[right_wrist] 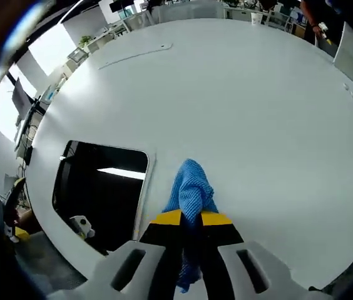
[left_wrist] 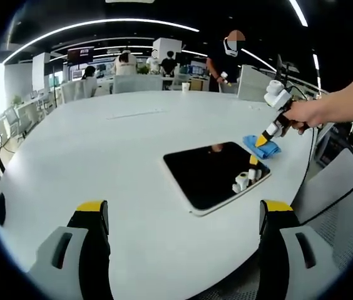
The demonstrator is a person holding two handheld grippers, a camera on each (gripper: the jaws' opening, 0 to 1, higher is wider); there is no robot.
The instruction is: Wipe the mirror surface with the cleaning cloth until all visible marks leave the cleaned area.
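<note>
Right gripper [right_wrist: 191,230] clamps the cloth [right_wrist: 191,184] beside the mirror [right_wrist: 101,187]; left gripper [left_wrist: 183,215] gapes empty. Wiping not begun.

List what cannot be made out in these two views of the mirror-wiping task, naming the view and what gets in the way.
1. Marks on the mirror: left gripper view, dark reflections hide any smears.
2. Mirror's near edge: right gripper view, lost at the table edge.
3. Cleaning cloth: right gripper view, lower part hidden between the right tool tips.
4. Cloth: left gripper view, partly covered by the right tool.
5. Left tool: bases cut off by the frame's bottom.
</note>
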